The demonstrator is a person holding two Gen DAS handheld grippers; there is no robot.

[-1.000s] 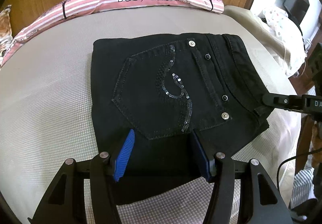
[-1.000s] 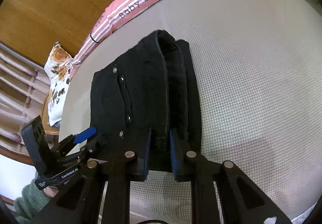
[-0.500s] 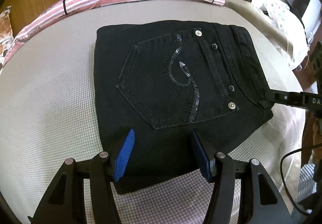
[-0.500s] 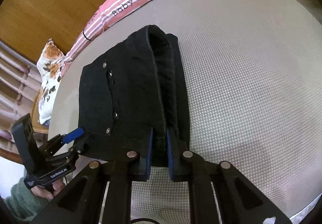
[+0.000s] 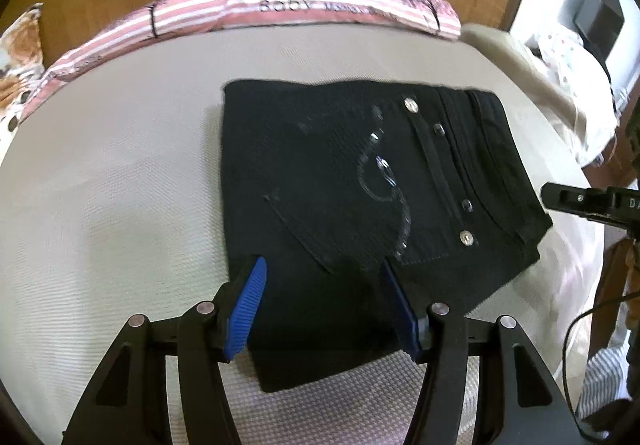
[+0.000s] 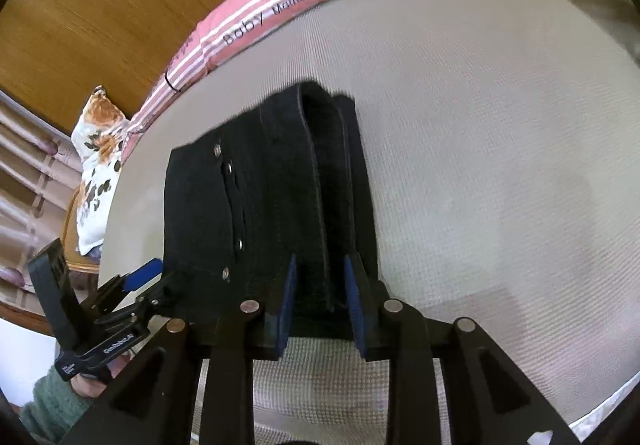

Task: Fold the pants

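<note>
Lying mid-bed (image 5: pixel 100 185), the folded pants (image 5: pixel 360 185) run toward the pillow; right gripper (image 6: pixel 320 285) opening astride their waistband edge (nothing pinched), left gripper (image 5: pixel 322 289) half-open w/ nothing held.

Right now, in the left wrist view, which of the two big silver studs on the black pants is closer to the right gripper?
The lower stud, near the pants' corner below that gripper; the other sits higher, farther away.

1. One pair of folded black pants (image 5: pixel 360 205) is lying on one bed (image 5: pixel 120 205).
2. Two grippers are showing: left gripper (image 5: pixel 322 303), right gripper (image 6: pixel 320 295).
3. One pink striped pillow (image 5: pixel 280 9) and one floral pillow (image 6: pixel 96 165) are resting behind.
</note>
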